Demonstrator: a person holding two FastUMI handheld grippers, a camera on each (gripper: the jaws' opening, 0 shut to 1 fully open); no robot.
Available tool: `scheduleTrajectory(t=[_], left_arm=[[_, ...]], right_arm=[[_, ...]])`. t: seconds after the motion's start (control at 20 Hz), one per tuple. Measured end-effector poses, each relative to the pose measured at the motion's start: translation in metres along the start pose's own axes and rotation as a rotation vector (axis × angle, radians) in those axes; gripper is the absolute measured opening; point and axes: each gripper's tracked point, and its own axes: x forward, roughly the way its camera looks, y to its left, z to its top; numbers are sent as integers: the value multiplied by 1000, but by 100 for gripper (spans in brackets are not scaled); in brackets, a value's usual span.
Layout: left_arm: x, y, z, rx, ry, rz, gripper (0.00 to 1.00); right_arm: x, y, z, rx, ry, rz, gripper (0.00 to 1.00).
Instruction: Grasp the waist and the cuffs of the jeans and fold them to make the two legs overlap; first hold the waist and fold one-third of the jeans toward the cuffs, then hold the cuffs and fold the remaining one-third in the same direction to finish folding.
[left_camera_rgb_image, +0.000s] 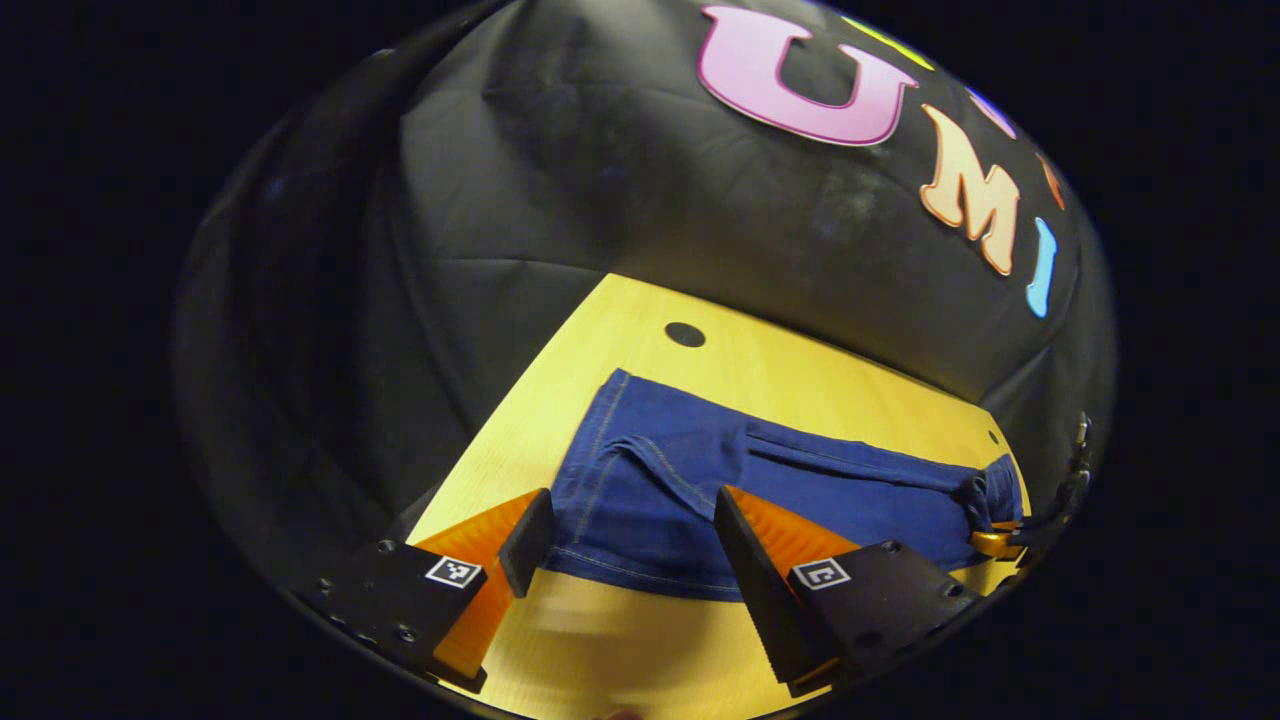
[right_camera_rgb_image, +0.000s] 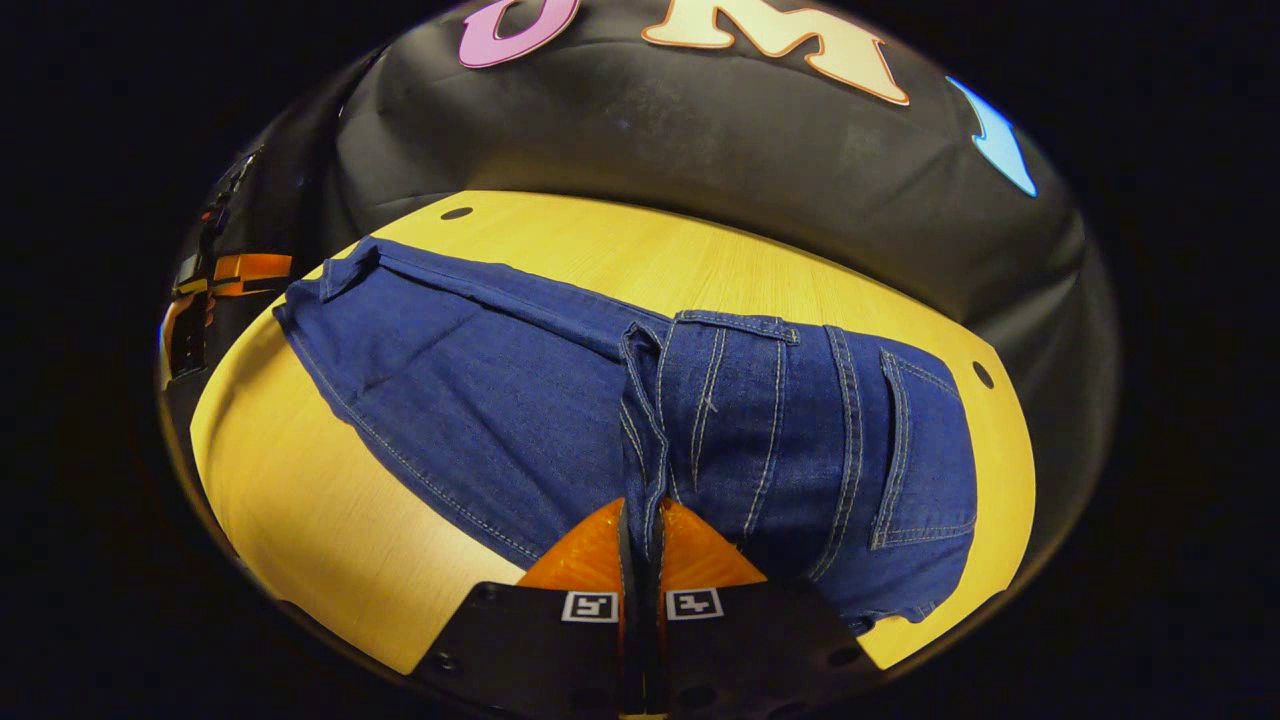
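Dark blue jeans (left_camera_rgb_image: 700, 470) lie on the yellow wooden table (left_camera_rgb_image: 640, 640) with the legs overlapped. In the left gripper view my left gripper (left_camera_rgb_image: 630, 515) is open, its fingers spread on either side of the near edge of the cuff end. In the right gripper view the waist part (right_camera_rgb_image: 800, 420) lies folded over onto the legs (right_camera_rgb_image: 450, 390). My right gripper (right_camera_rgb_image: 640, 515) is shut on the waistband edge, which runs up from between the fingers. The left gripper view has the right gripper (left_camera_rgb_image: 1000, 540) far off at the jeans' other end.
The black cloth wall (left_camera_rgb_image: 600, 180) rises right behind the table's far edge. Small round holes (left_camera_rgb_image: 685, 334) mark the tabletop near its corners (right_camera_rgb_image: 983, 375). Bare wood lies in front of the jeans (right_camera_rgb_image: 330, 540). The left gripper (right_camera_rgb_image: 220, 280) sits at the far left edge of the right gripper view.
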Motion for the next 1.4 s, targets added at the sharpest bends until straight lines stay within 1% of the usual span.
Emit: scheduleTrajectory(t=[0.05,0.1,0.3,0.4,0.45,0.5,0.55,0.6,0.65,0.7,0.75,0.8,0.85,0.9,1.0,1.05,1.1,1.15,1.2,1.25,1.3,1.35,1.4], left_arm=[[4,4,-4,-2,10,9,96],[8,7,-6,-8,18,10,97],[20,9,-19,-31,53,-5,97],[23,7,-22,-32,63,-6,96],[26,7,-22,-29,62,-9,96],[27,7,-21,-25,61,-7,96],[29,9,-23,-18,67,-1,96],[30,8,-23,-11,74,2,95],[30,8,-23,-5,69,1,94],[30,7,-23,-3,72,0,96],[27,8,-24,3,69,-4,94],[27,8,-24,14,64,-11,93],[28,8,-26,18,63,-16,93],[27,8,-25,22,52,-22,92],[26,15,-24,32,38,-20,87],[28,24,-23,26,18,18,81],[29,26,-25,-5,21,27,70],[29,26,-21,-14,4,24,58],[29,27,-22,-23,11,23,46],[29,27,-22,-25,6,23,40],[29,26,-22,-24,12,16,41],[27,25,-22,-27,13,-2,39],[25,23,-23,-39,18,-8,34]], right_arm=[[-1,0,1,-10,-1,-3,5],[0,2,2,-19,-1,-4,5],[0,0,-1,-4,10,-3,8],[-3,1,0,9,12,3,14],[-8,4,2,22,12,7,15],[-13,8,5,38,10,23,20],[-18,13,7,59,12,43,21],[-25,20,11,87,6,80,44],[-31,25,15,108,-5,98,68],[-39,22,21,115,-27,91,91],[-46,16,29,122,-52,71,94],[-52,8,35,139,-72,48,94],[-54,4,34,160,-76,33,92],[-61,0,37,189,-80,21,95],[-78,-9,48,253,-109,4,97],[-85,-14,51,277,-123,-8,94],[-91,-21,55,299,-139,-22,94],[-96,-25,57,316,-153,-34,94],[-101,-29,58,332,-162,-45,97],[-106,-33,57,343,-167,-56,96],[-109,-38,56,351,-169,-68,96],[-112,-43,54,355,-168,-81,92],[-113,-47,52,359,-165,-91,96]])
